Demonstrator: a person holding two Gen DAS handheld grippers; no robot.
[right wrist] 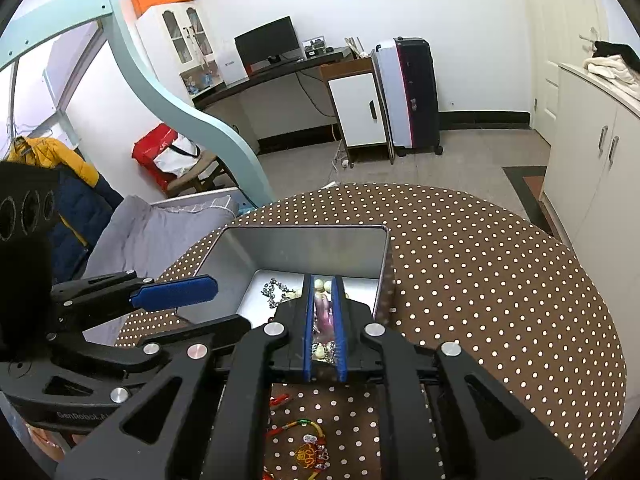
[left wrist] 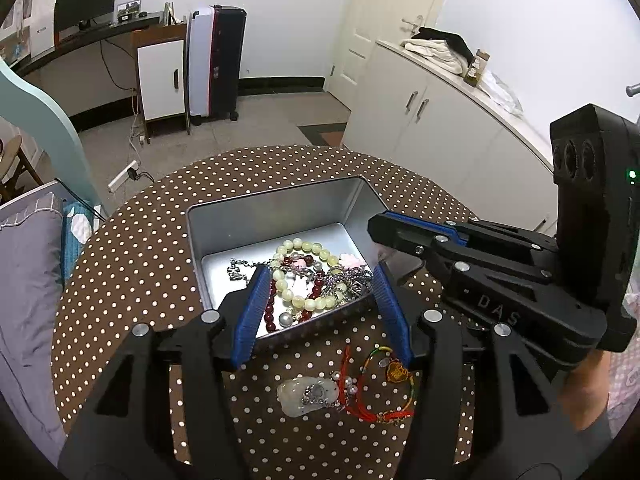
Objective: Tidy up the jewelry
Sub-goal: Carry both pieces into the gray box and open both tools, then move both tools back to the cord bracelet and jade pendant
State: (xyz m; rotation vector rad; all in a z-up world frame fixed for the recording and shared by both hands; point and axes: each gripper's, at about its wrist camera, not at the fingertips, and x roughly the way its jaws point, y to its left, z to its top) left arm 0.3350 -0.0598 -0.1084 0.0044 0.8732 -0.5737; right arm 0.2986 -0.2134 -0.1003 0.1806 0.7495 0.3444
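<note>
An open silver tin box (left wrist: 224,232) stands on the dotted table and holds several bead bracelets (left wrist: 304,276) and chains. My left gripper (left wrist: 318,280) is open over the box's near rim and holds nothing. On the table below it lie a pale jade pendant (left wrist: 296,396) and a red string bracelet with a gold charm (left wrist: 394,372). My right gripper (right wrist: 324,280) hangs over the box (right wrist: 280,248), nearly shut on a pink and bead piece of jewelry (right wrist: 323,312). The red string bracelet shows below it in the right wrist view (right wrist: 308,450).
The round table has a brown cloth with white dots (right wrist: 500,300). A bed with grey bedding (left wrist: 28,280) is at the left. White cabinets (left wrist: 440,132) stand at the right. A suitcase (left wrist: 216,60) and a desk are across the floor.
</note>
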